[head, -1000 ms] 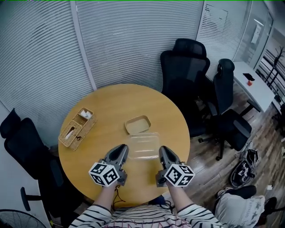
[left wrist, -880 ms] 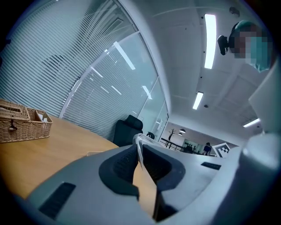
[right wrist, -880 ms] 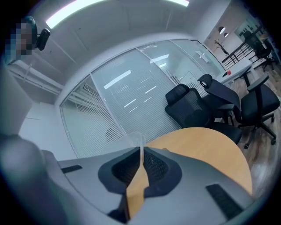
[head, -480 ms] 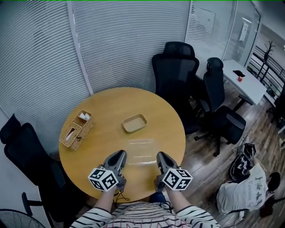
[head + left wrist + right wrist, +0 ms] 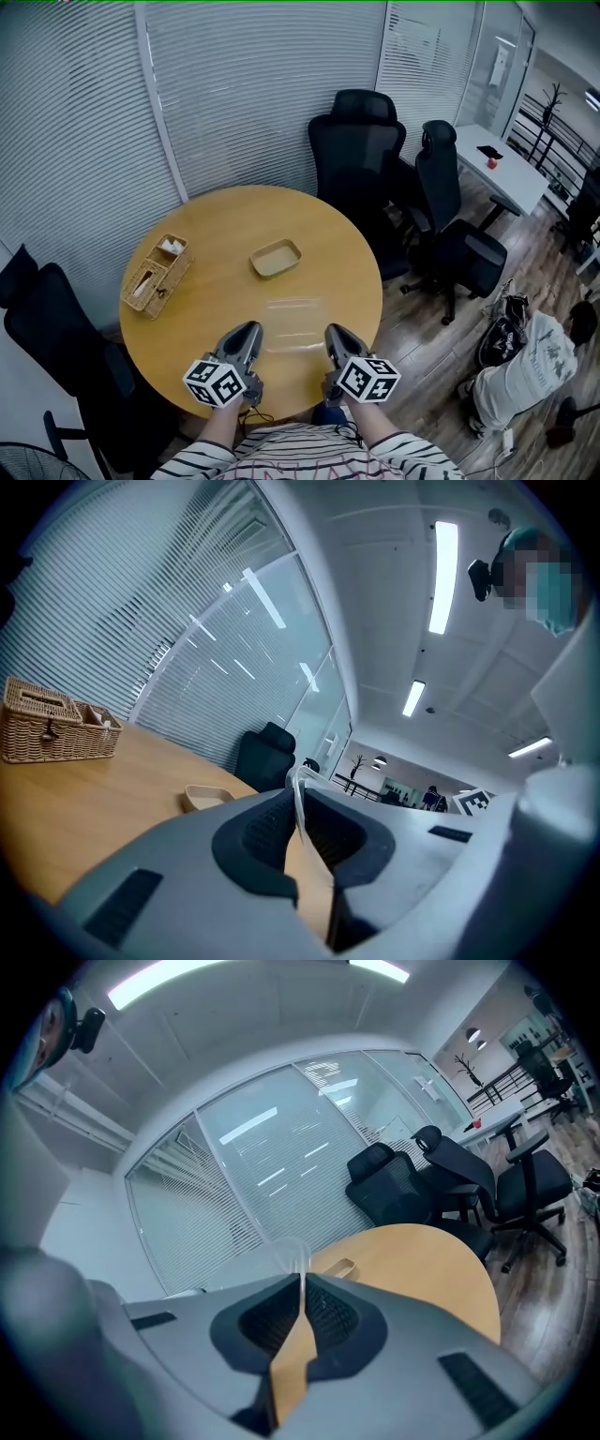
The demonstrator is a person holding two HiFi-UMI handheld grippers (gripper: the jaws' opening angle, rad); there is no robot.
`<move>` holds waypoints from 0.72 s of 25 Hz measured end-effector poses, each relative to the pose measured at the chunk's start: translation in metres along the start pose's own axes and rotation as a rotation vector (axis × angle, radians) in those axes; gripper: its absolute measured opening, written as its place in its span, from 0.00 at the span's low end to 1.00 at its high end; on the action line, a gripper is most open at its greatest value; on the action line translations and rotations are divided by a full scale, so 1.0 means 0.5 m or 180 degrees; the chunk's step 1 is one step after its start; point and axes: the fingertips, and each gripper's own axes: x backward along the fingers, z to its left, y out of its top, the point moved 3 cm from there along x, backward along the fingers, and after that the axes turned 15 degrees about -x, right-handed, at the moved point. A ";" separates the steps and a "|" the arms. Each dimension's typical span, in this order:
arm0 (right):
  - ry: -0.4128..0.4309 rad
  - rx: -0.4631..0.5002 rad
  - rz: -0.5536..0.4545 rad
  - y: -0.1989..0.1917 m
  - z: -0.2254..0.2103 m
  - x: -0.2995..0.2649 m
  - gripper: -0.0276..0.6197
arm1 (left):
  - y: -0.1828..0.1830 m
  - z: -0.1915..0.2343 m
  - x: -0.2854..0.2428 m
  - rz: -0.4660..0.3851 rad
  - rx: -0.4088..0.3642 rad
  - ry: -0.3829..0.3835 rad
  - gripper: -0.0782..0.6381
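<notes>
Clear lid (image 5: 293, 319), pinched rim (gripper views)

Round wooden table (image 5: 220, 230) with wicker basket (image 5: 155, 276) and shallow beige tray (image 5: 275, 257)

The clear rectangular plastic lid (image 5: 293, 322) is held flat over the near part of the round wooden table (image 5: 216, 253), pinched at its left and right edges.

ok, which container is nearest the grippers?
The clear plastic tray: left gripper and right gripper pinch its near edge. The beige tray lies farther out, the wicker basket far left.
</notes>
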 end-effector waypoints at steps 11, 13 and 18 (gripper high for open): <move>-0.0041 -0.0003 0.0031 -0.001 -0.012 0.017 0.10 | -0.007 -0.017 0.000 -0.0003 0.0023 -0.0009 0.18; -0.0046 -0.0001 0.0032 0.000 -0.014 0.018 0.10 | -0.008 -0.018 -0.001 -0.0003 0.0018 -0.0014 0.18; -0.0044 0.0003 0.0042 0.004 -0.022 0.019 0.10 | -0.011 -0.023 -0.008 0.0010 0.0017 -0.0017 0.18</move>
